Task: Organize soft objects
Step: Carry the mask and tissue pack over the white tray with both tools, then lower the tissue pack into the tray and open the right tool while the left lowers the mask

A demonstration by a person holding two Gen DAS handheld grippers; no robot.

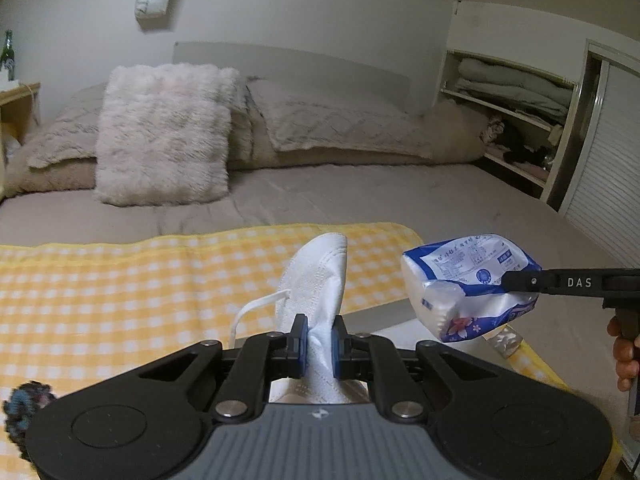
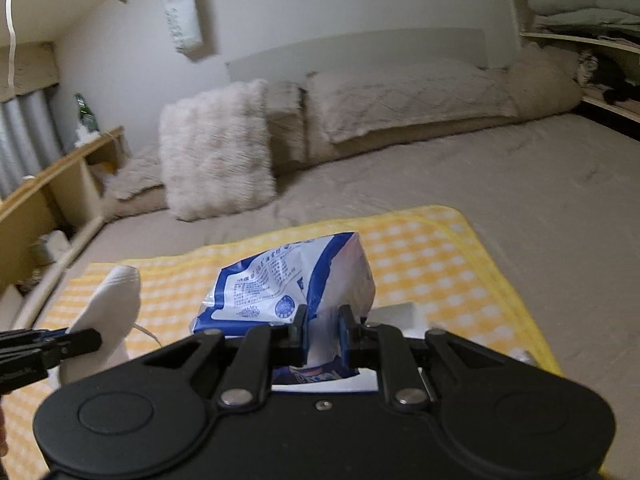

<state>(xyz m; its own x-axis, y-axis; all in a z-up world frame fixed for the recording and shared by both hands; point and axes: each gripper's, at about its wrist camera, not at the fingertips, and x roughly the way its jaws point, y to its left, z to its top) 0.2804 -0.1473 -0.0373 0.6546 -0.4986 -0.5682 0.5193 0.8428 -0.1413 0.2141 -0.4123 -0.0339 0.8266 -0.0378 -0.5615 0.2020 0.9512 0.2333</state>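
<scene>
My left gripper (image 1: 319,330) is shut on a white face mask (image 1: 316,280) whose ear loop dangles to the left. The mask stands up over a yellow checked cloth (image 1: 120,280) spread on the bed. The right gripper (image 2: 324,320) is shut on a blue and white tissue pack (image 2: 296,280), held above the same cloth (image 2: 420,256). In the left wrist view the tissue pack (image 1: 468,280) hangs at the right, pinched by the right gripper's black fingers (image 1: 520,282). The mask (image 2: 108,312) shows at lower left in the right wrist view.
A fluffy pink cushion (image 1: 164,136) leans on beige pillows (image 1: 340,120) at the bed head. Open shelves with folded bedding (image 1: 516,80) stand at the right, a wooden shelf with a green bottle (image 2: 86,114) at the left. A dark knitted thing (image 1: 24,404) lies on the cloth.
</scene>
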